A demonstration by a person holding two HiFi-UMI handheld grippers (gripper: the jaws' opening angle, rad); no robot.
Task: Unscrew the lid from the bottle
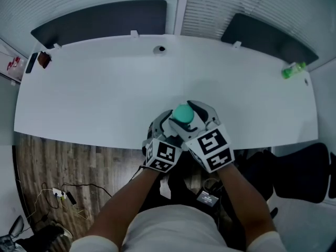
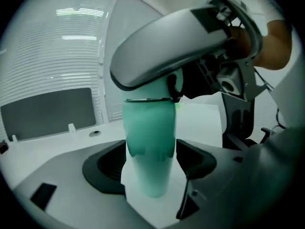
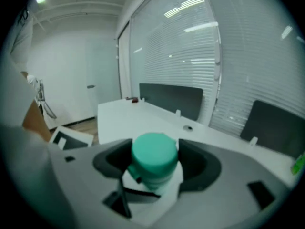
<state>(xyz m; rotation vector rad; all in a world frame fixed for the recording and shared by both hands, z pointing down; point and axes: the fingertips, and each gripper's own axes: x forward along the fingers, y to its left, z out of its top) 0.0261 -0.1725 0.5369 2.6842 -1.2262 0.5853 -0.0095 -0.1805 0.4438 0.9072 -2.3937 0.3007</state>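
Bottle (image 2: 148,144), pale green and see-through, stands upright between two hand-held tools at the near edge of a white table (image 1: 105,93). The left gripper (image 2: 148,165) pinches the bottle's body, a dark pad pressed against each side. The right gripper (image 3: 153,168) comes over the top, its jaws closed around the teal lid (image 3: 153,152), which still sits on the neck.

Seen from the head view, the two tools meet just in front of the person, marker cubes (image 1: 212,147) facing up, the teal cap showing between them. Both forearms (image 1: 131,203) reach forward from the bottom of the frame. Whether the bottle's base touches the tabletop cannot be told from any view.

Most of the tabletop is bare. A small green object (image 1: 292,70) lies near the far right corner, and a dark red object (image 1: 44,60) sits at the far left corner, both well apart from the bottle. Dark panels (image 1: 105,20) stand along the table's far edge, with white blinds (image 3: 181,42) behind them.
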